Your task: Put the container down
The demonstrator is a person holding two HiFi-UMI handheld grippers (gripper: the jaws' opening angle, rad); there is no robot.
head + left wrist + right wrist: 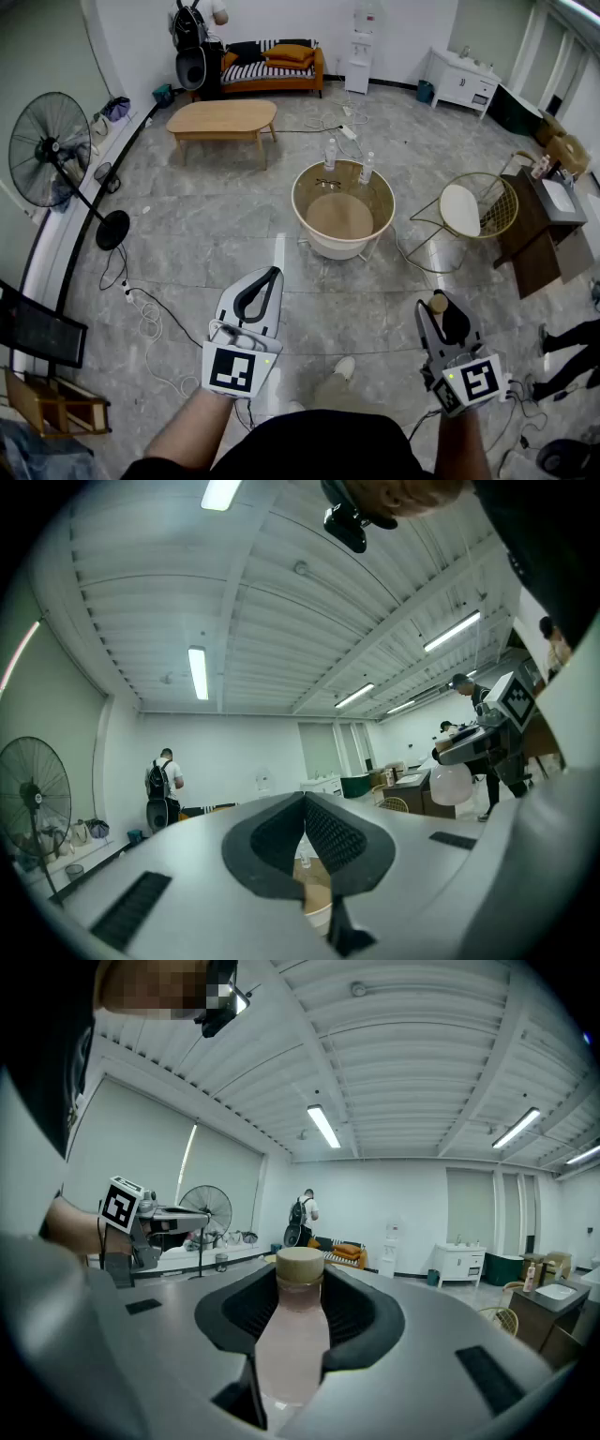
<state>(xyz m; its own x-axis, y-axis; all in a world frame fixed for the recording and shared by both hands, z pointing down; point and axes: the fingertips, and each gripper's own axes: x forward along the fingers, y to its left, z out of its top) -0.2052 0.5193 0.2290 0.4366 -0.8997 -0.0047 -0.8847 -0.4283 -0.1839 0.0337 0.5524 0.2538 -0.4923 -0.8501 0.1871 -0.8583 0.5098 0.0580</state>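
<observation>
Grey tiled floor (197, 234) beneath you, round counter (298, 190) ahead, your right tool (441, 314) clamped around the tan-capped container (292, 1335), held aloft, your left tool (268, 281) closed, nothing between its jaws

Grey tiled floor (211, 220), orange sofa (277, 67), standing fan (47, 150)

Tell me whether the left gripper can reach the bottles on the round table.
Probably not from here: the left gripper, shut and empty, is well short of the round table and its bottles. Only floor lies between; a step forward should do.
</observation>
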